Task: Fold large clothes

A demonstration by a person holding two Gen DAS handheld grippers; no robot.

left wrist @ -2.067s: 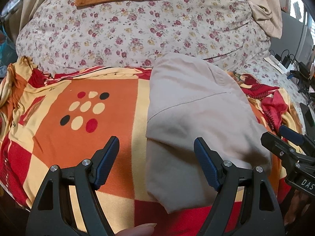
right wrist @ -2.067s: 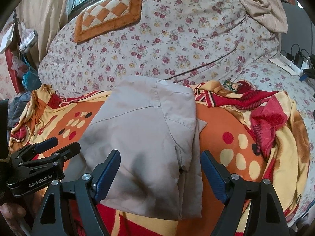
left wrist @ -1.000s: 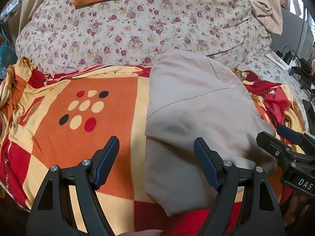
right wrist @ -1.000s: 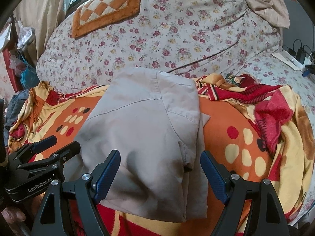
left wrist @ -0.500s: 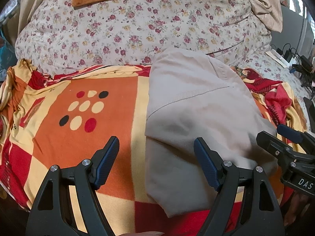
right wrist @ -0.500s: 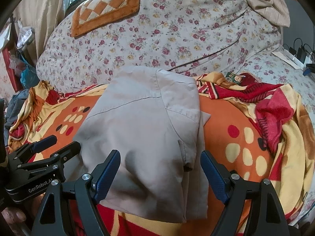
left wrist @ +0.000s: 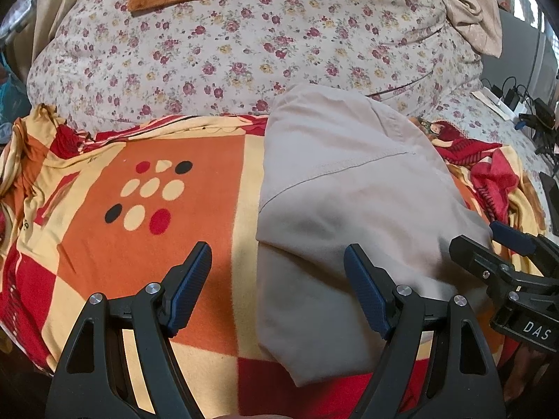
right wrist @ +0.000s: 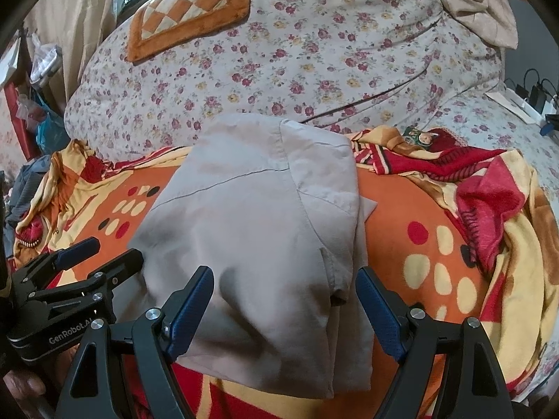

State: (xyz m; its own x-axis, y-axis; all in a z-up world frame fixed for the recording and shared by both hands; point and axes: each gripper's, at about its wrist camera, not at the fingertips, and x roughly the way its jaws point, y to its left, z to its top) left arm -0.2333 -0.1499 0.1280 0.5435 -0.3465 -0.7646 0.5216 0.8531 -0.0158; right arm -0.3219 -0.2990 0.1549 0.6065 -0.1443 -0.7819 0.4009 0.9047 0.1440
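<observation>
A beige shirt [left wrist: 353,202] [right wrist: 255,230] lies folded into a compact rectangle on an orange, red and yellow blanket [left wrist: 167,216] [right wrist: 436,244]. A stitched seam crosses it, and a sleeve edge shows along its right side in the right wrist view. My left gripper [left wrist: 277,279] hangs open above the shirt's near left edge, with only blanket and cloth below its jaws. My right gripper [right wrist: 284,300] is open over the shirt's near right part, gripping nothing. Each gripper also shows in the other's view: the right gripper [left wrist: 506,255], the left gripper [right wrist: 91,258].
A big floral duvet [left wrist: 244,45] [right wrist: 314,52] is heaped behind the blanket, with an orange checked mat [right wrist: 188,10] on top. A tan cloth [right wrist: 478,3] lies at the far right. Cables and chargers [left wrist: 524,104] sit at the right edge, bags [right wrist: 38,111] at the left.
Only a slight drift of both views. The shirt lies as before and both grippers stay open in the same place.
</observation>
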